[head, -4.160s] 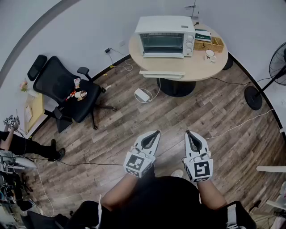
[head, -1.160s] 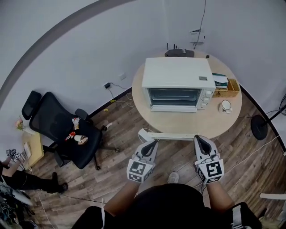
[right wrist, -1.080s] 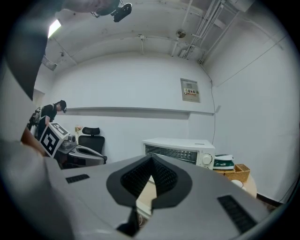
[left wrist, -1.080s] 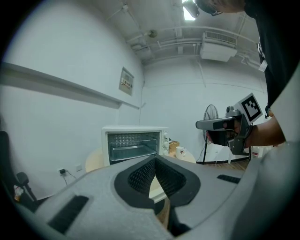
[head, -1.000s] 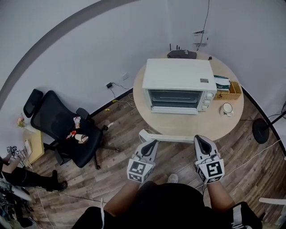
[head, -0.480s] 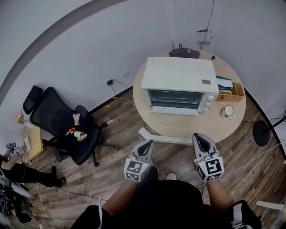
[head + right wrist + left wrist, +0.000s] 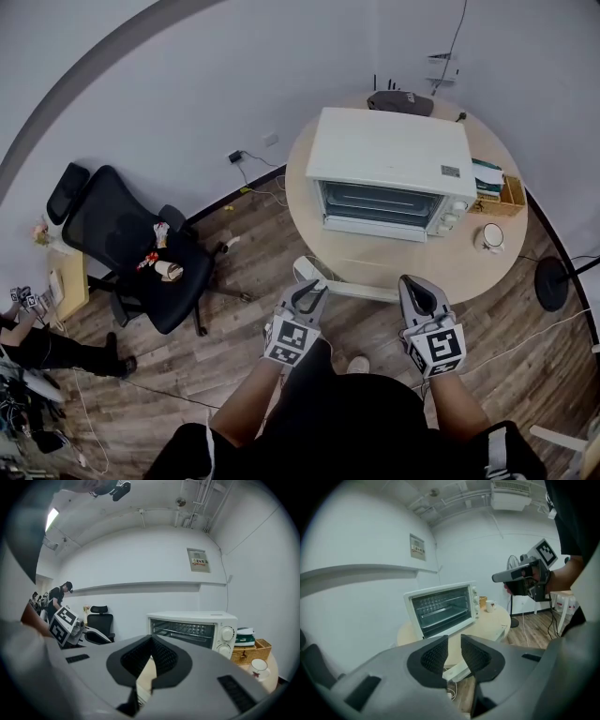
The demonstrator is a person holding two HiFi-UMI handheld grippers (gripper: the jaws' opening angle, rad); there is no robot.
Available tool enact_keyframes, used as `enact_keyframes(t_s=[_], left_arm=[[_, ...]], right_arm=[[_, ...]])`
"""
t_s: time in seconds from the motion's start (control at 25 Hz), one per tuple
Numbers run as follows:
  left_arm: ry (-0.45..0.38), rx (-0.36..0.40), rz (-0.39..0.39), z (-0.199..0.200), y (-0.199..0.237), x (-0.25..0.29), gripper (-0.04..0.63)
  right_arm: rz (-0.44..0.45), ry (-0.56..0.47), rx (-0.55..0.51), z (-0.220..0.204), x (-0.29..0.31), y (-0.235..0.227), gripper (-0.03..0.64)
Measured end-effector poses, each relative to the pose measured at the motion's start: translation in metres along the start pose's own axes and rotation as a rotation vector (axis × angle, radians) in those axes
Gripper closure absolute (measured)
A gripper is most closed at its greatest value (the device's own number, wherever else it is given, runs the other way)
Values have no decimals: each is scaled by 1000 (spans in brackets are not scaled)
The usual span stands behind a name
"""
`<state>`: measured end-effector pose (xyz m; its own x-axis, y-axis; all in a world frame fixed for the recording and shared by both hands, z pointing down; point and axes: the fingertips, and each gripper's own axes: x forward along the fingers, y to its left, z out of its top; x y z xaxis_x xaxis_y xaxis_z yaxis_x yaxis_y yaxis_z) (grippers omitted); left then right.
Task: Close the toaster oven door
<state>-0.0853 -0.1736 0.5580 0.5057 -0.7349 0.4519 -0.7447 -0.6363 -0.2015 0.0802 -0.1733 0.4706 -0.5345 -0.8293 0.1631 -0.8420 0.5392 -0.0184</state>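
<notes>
A white toaster oven [image 7: 394,155] stands on a round wooden table [image 7: 450,267], its rack bare. Its door [image 7: 349,290] is swung down and juts past the table's near edge. My left gripper [image 7: 312,290] hovers just before the door's left end; its jaws are opening, with nothing between them. In the left gripper view the oven [image 7: 440,609] lies beyond the parted left gripper [image 7: 454,641]. My right gripper [image 7: 413,286] is shut and empty, near the door's right end. The right gripper view shows the oven [image 7: 192,625] past the closed right gripper [image 7: 151,644].
A black office chair [image 7: 131,244] stands on the wood floor to the left. On the table beside the oven sit a wicker basket [image 7: 507,192] and a cup [image 7: 492,236]. A fan base [image 7: 551,283] is at the right. Cables run along the wall.
The left gripper's jaws have parted a little. Both grippers and the view have crept closer to the table; the right gripper stays shut.
</notes>
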Motion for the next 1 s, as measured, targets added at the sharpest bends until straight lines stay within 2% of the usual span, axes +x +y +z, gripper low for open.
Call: enact_keyframes(t_s=[0.08, 0.28, 0.36, 0.48, 0.6, 0.76, 1.0], left_arm=[[52, 66, -15, -11, 1, 5, 493], [174, 279, -25, -36, 5, 13, 485], [231, 391, -28, -48, 6, 15, 479], [314, 598, -30, -68, 2, 18, 471], [364, 738, -32, -83, 0, 22, 470], [408, 823, -27, -97, 1, 30, 471], [429, 859, -25, -113, 9, 46, 482]], right_arm=[[6, 3, 10, -3, 5, 3, 620], [22, 12, 18, -8, 15, 8, 620], [22, 13, 17, -8, 18, 8, 620], [14, 15, 22, -11, 20, 7, 620], [9, 16, 28, -12, 23, 10, 620], [10, 20, 25, -12, 26, 11, 620], [9, 16, 25, -9, 34, 12, 620]])
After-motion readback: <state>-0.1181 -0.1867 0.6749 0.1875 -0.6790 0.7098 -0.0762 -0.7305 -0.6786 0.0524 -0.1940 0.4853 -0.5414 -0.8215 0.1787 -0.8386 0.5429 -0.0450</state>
